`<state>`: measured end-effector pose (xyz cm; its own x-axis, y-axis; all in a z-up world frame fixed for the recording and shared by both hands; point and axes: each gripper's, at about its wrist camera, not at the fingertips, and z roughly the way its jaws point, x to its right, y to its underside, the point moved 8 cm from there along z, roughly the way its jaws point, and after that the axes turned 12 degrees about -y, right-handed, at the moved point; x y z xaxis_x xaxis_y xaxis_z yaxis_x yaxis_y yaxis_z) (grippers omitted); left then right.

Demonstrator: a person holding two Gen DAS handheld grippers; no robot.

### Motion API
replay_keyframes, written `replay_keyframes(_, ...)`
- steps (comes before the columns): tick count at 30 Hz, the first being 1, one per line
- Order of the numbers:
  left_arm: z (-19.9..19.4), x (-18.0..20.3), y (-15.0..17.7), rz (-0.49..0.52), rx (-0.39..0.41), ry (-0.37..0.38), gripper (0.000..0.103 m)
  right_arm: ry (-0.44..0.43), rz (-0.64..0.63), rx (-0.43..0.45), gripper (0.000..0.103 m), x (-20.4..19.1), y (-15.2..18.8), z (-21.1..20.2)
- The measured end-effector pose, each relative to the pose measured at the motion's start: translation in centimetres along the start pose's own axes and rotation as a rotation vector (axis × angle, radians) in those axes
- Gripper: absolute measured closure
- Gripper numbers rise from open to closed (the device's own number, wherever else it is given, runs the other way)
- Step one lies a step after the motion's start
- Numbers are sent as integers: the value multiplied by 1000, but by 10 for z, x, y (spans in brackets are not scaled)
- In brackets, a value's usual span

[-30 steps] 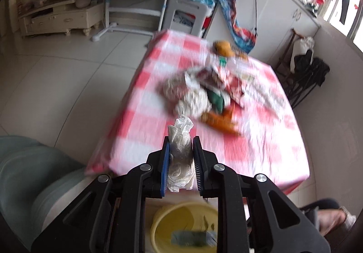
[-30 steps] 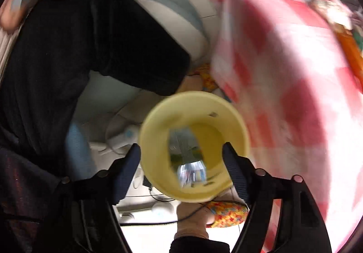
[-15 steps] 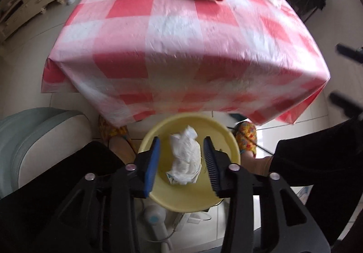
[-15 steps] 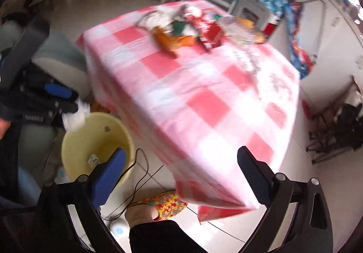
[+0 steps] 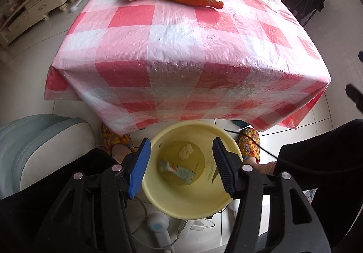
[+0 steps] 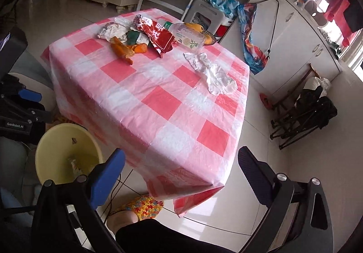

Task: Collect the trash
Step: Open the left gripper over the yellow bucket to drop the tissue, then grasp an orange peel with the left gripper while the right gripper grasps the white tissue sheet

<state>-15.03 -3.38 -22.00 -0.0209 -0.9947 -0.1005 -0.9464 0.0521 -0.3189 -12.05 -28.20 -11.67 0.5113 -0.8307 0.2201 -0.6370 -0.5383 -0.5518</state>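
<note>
Left wrist view: the left tool [image 5: 181, 162], which pinched a tissue [image 5: 186, 151] a second ago, is opening empty; the tissue now lies in the bin [image 5: 172, 205]. The right tool [image 6: 181, 175] is spread wide, empty. More trash [image 6: 156, 35] remains on the counter [image 6: 158, 98].

"GenRobot.AI" is printed on the left gripper [image 6: 15, 125].

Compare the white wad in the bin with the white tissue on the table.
The white wad is small, balled up, at the bottom of the yellow bin. The white tissue is larger, spread out loose near the table edge, uncollected. Both are crumpled white trash.
</note>
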Motion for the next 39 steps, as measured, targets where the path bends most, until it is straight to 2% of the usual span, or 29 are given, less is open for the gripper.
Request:
replay_keyframes(10,-10,1,-10,-32,47,38,48,-1,57,-20,8,-8,8,-5)
replay_keyframes(16,-25,3,-21,-75,89,97,48,-35,116,-10,8,-18,2,-17)
replay_keyframes(21,-26,4,-19,-72,97,99,47,-75,196,16,8,-17,-2,-20)
replay_keyframes(25,-28,-6,-21,-107,118,117,47,-49,200,23,8,-13,-2,-17)
replay_keyframes(30,-39,-22,-31,-185,173,147,46,86,145,92,8,-2,-6,-30)
replay_keyframes(32,-44,-25,-34,-208,198,160,45,108,149,130,8,5,-9,-37)
replay_keyframes(39,-65,-37,-48,-236,302,107,44,30,190,232,8,8,-32,-40)
